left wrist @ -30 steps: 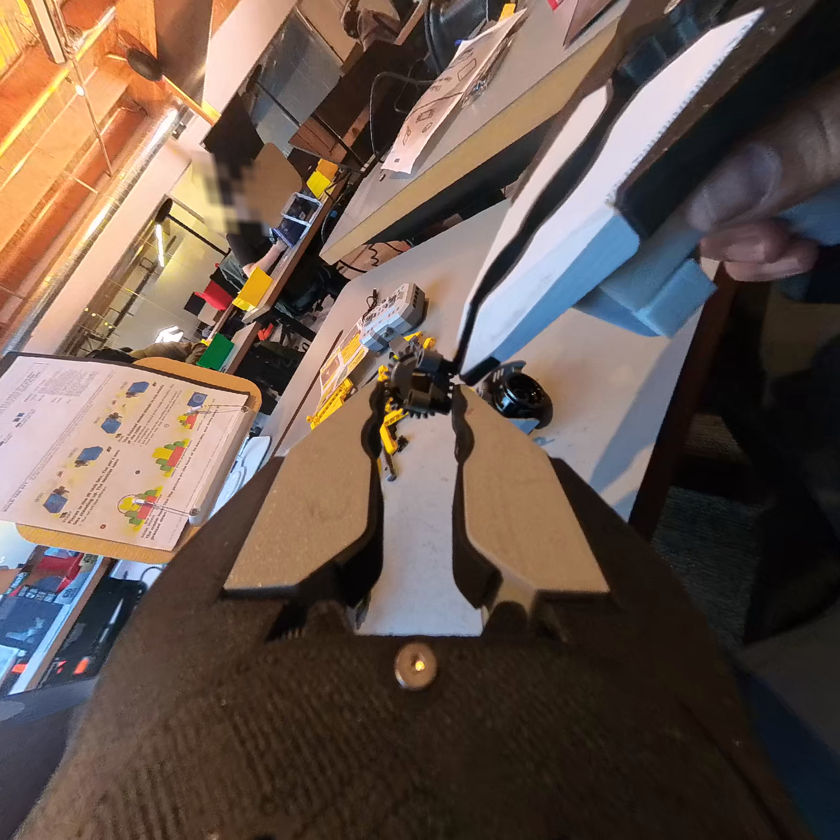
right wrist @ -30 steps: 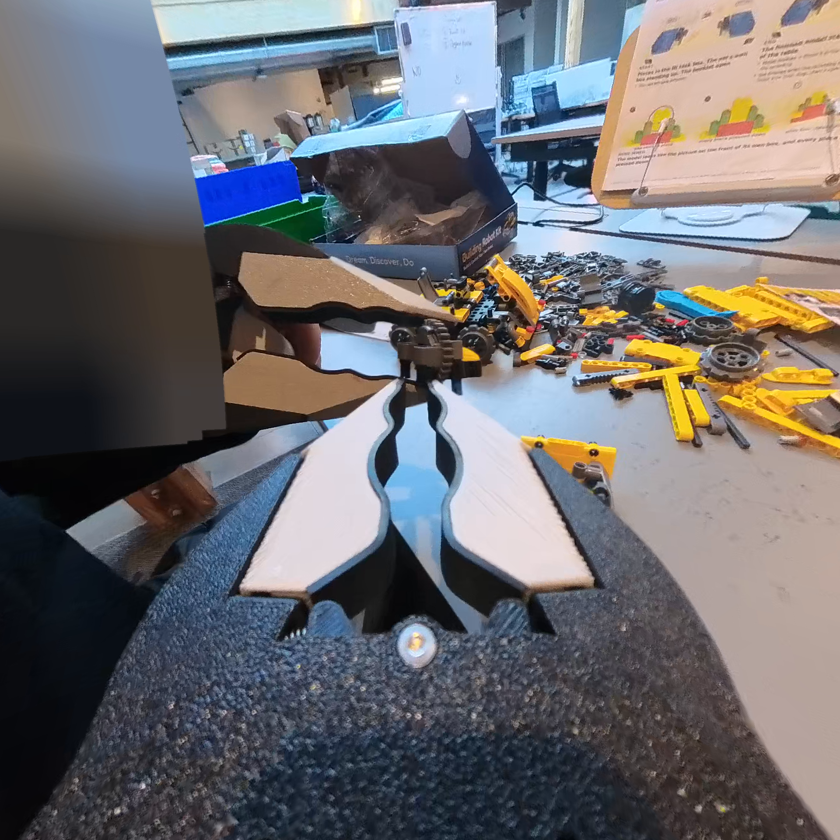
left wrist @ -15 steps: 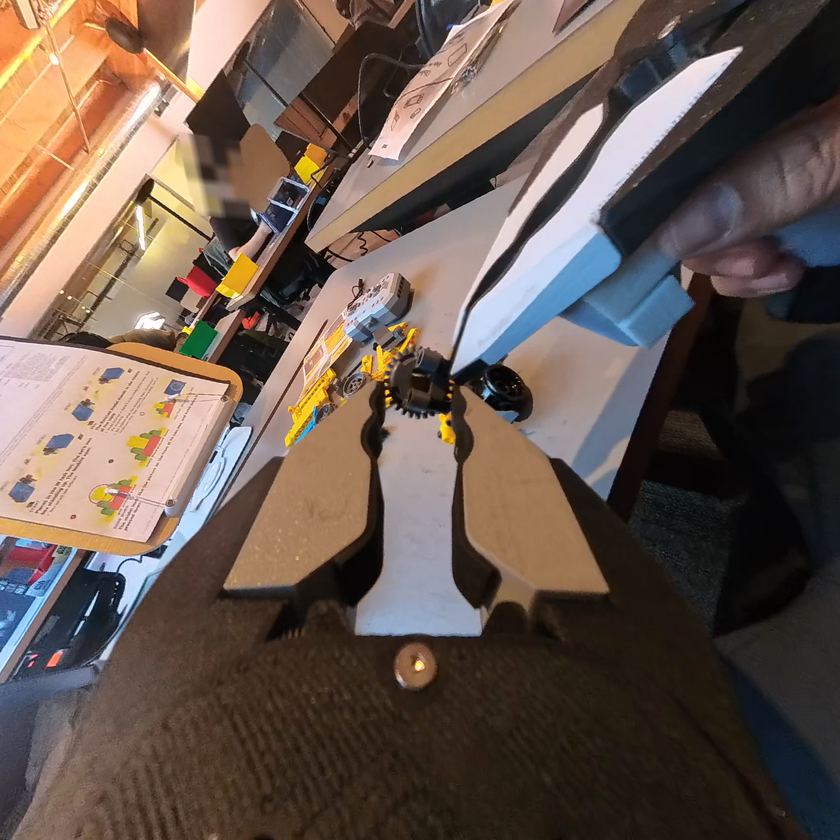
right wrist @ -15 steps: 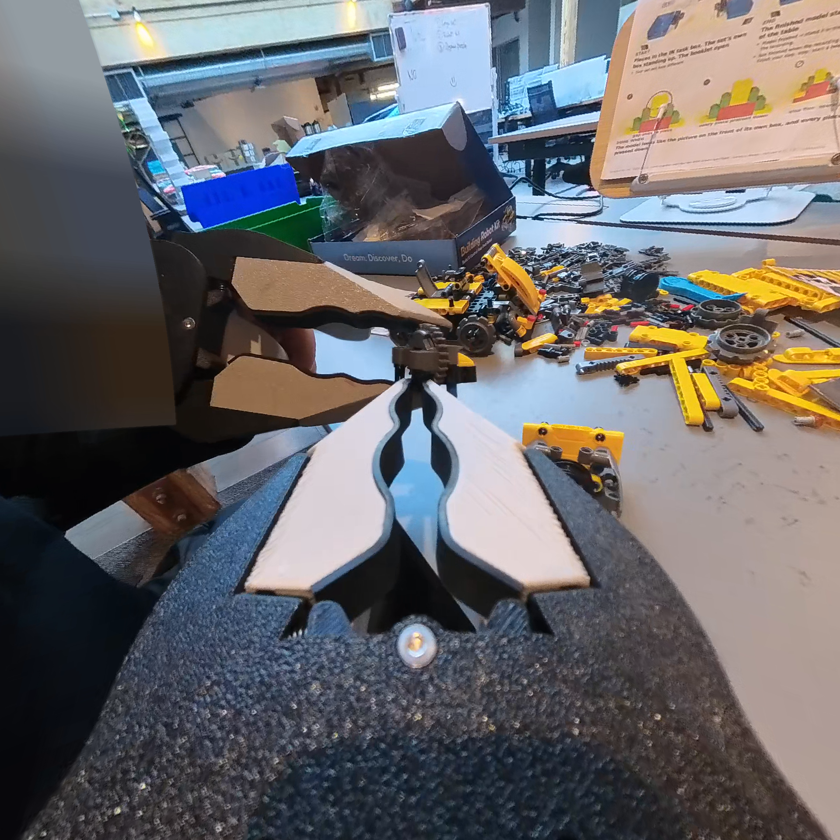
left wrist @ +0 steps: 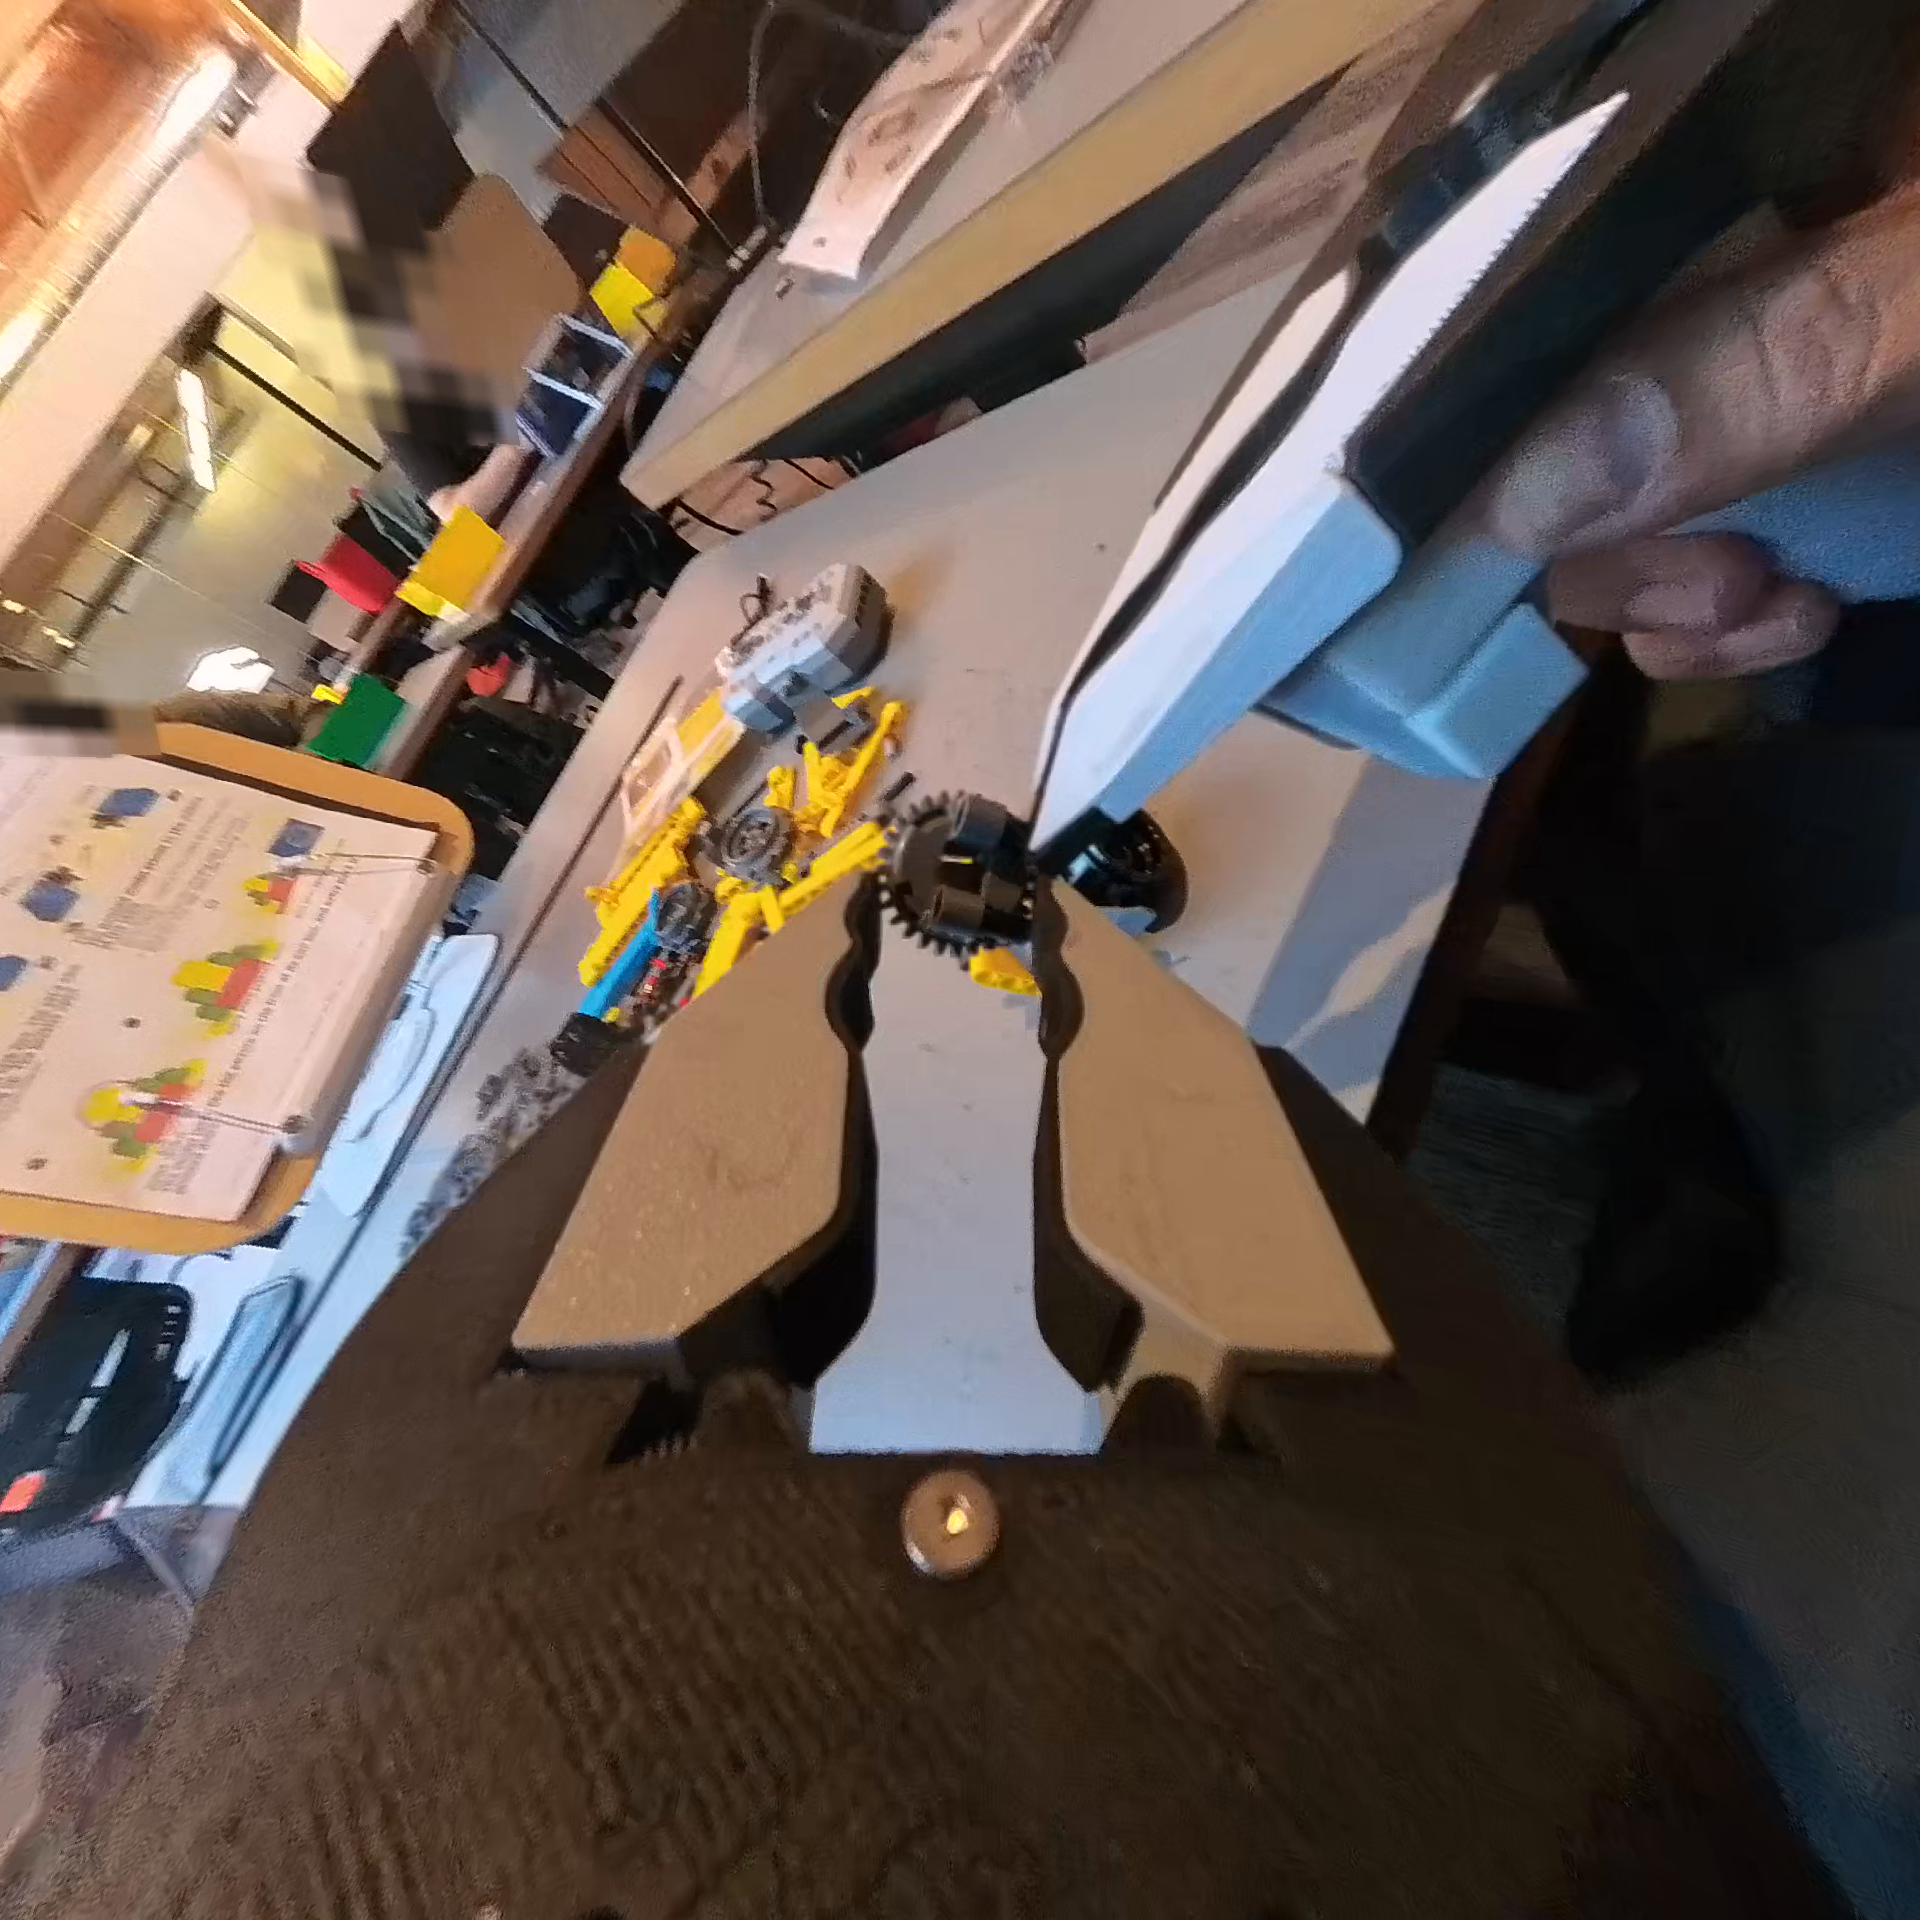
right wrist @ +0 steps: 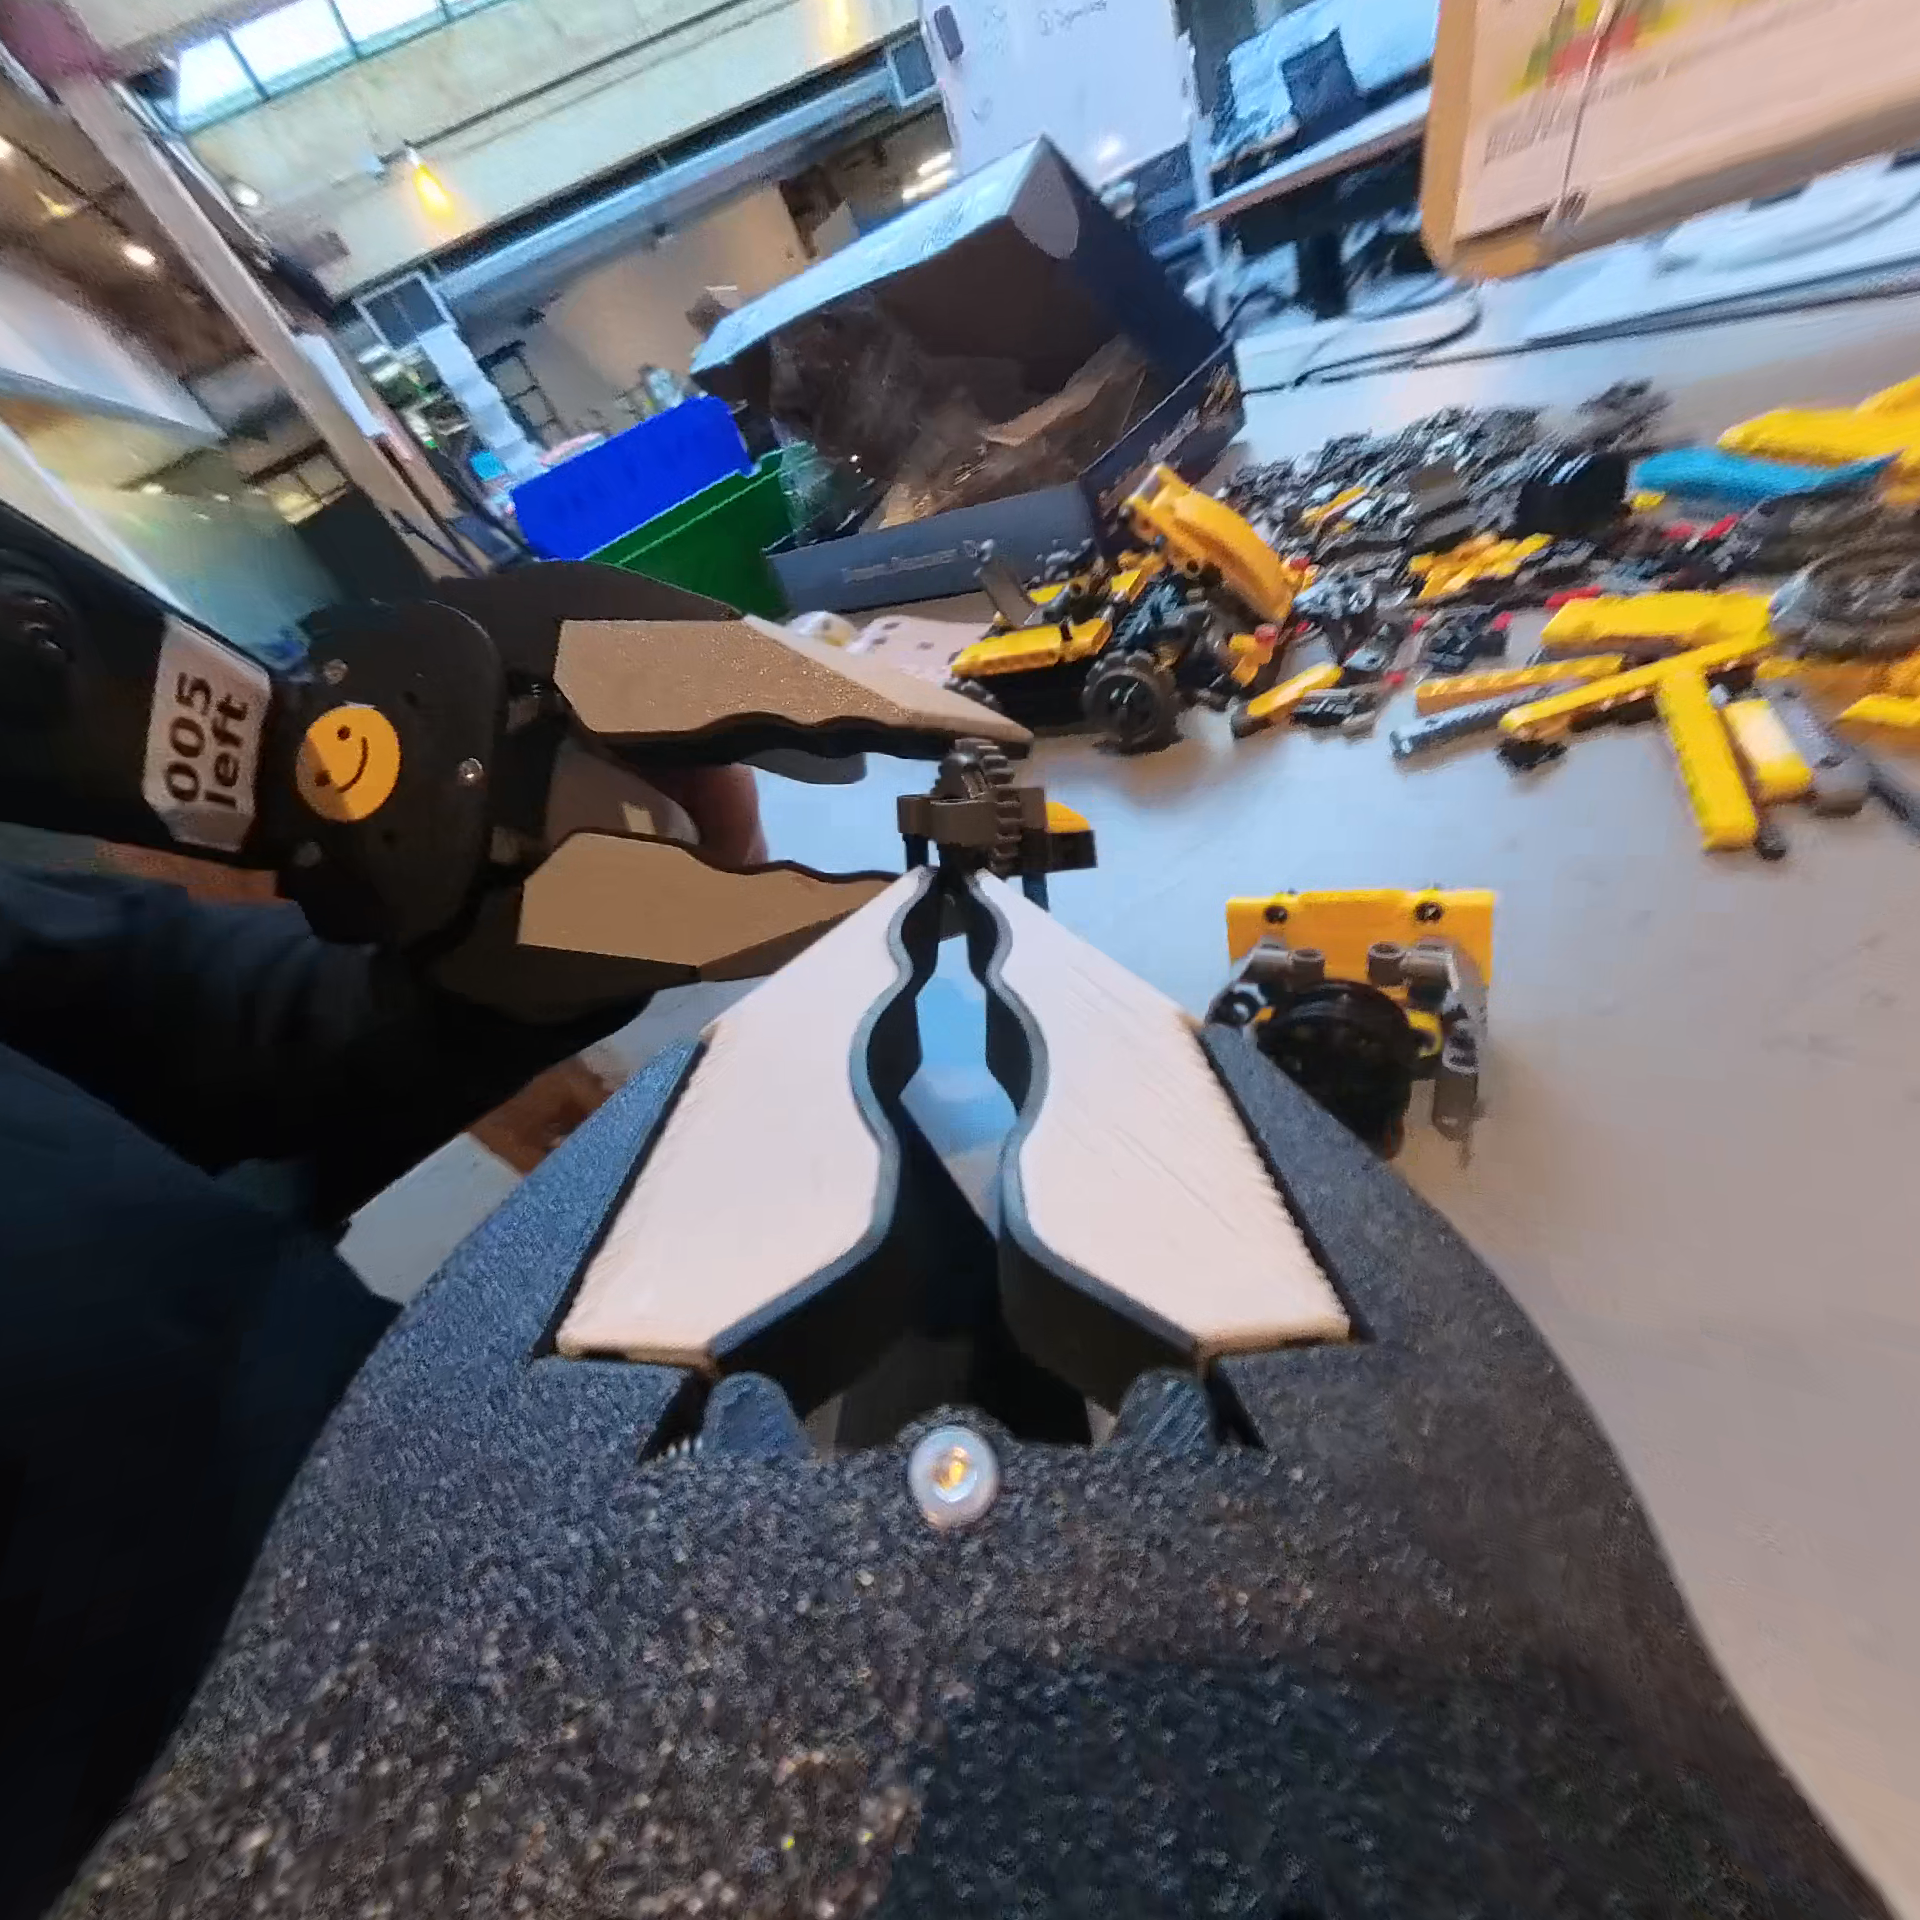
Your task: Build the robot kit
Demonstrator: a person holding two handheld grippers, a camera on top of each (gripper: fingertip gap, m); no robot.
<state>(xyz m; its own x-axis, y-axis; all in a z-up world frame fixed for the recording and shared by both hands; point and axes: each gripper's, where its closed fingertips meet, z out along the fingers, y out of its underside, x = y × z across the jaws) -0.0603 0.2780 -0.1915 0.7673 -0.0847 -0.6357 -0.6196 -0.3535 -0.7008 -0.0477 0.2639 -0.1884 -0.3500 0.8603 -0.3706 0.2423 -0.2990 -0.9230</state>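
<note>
A small black gear assembly (left wrist: 961, 883) with a toothed wheel and a yellow piece hangs in the air between both grippers. My left gripper (left wrist: 956, 909), with tan fingers, is shut on its sides. My right gripper (right wrist: 948, 883), with white fingers, is almost fully closed on a thin black pin under the assembly (right wrist: 982, 816). In the left wrist view the right gripper (left wrist: 1039, 842) comes in from the upper right, held by a hand (left wrist: 1714, 436). In the right wrist view the left gripper (right wrist: 961, 805) comes in from the left, one finger above the assembly and one below.
A yellow and black wheel module (right wrist: 1351, 977) lies on the grey table (right wrist: 1662, 1143) just right of my right fingers. A spread of yellow and black pieces (right wrist: 1558, 644), an open dark box (right wrist: 987, 343), a grey block (left wrist: 805, 634) and an instruction sheet on a wooden stand (left wrist: 177, 977) lie beyond. Less than 4 cm separates the two grippers' tips.
Both grippers have kept hold of the assembly. Both have swung with it: the gear now faces left in the left wrist view, and the wheel module looks nearer in the right one.
</note>
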